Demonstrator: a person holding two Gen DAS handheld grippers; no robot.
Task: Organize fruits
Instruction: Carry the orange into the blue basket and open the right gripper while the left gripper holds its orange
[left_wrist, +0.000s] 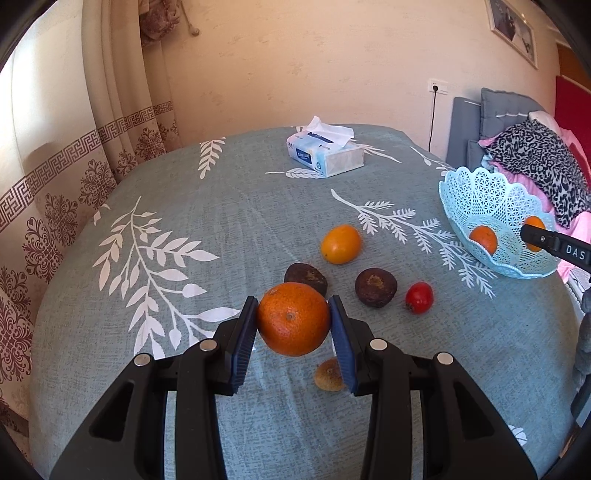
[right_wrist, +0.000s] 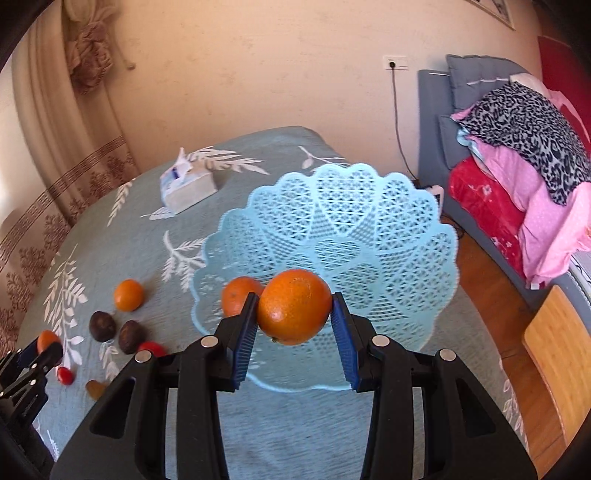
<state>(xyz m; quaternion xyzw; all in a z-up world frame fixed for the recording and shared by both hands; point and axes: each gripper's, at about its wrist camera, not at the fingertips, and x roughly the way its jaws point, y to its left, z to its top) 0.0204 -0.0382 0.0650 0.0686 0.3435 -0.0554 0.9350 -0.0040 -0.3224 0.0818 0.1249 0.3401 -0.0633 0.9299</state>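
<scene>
Progress midway: one orange lies in the basket; right tool pinches a second orange above it, left tool pinches a third orange; five fruits remain on the surface

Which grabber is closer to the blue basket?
Right. The right gripper holds an orange over the basket; the left gripper holds another orange away, above the loose fruit.

"DAS" on right tongs; tissue box print unreadable

Two close forward-facing wrist views, shared basket and table.
</scene>
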